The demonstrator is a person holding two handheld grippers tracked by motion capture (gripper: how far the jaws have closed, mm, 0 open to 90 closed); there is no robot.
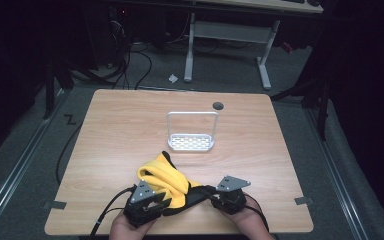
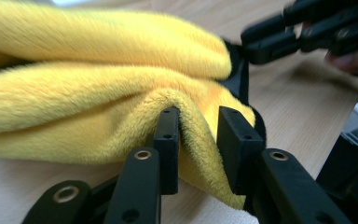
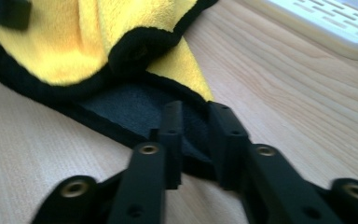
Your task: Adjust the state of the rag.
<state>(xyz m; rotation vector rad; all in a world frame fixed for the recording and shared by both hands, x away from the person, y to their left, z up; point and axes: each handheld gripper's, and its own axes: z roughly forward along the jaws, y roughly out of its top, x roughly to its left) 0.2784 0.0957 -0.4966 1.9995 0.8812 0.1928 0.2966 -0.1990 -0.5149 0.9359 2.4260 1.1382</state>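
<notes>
At the near edge of the wooden tabletop, two hands come in from below, each with a black tool. The left tool lies low at the near left, with its grey three-cornered plate on top. In the left gripper view its jaws stand a little apart, and a fold of the yellow cloth hangs between them. The left pad touches the fleece, but the right pad seems to stand just free of it, so the fold looks loosely straddled and not squeezed.

The right tool lies at the near right and points toward the left one. In the right gripper view its jaws are partly closed over the cloth's dark corner, where the black underside and the black border lie flat on the wood. Whether the pads really press this corner, I cannot tell.

The yellow cloth is bunched in thick folds between the two tools and just behind them, resting on the tabletop.

Farther back, near the middle of the tabletop and well apart from the cloth, stands a small white rack with a perforated base and an upright wire handle. Behind it a round dark cable hole sits in the tabletop.
</notes>
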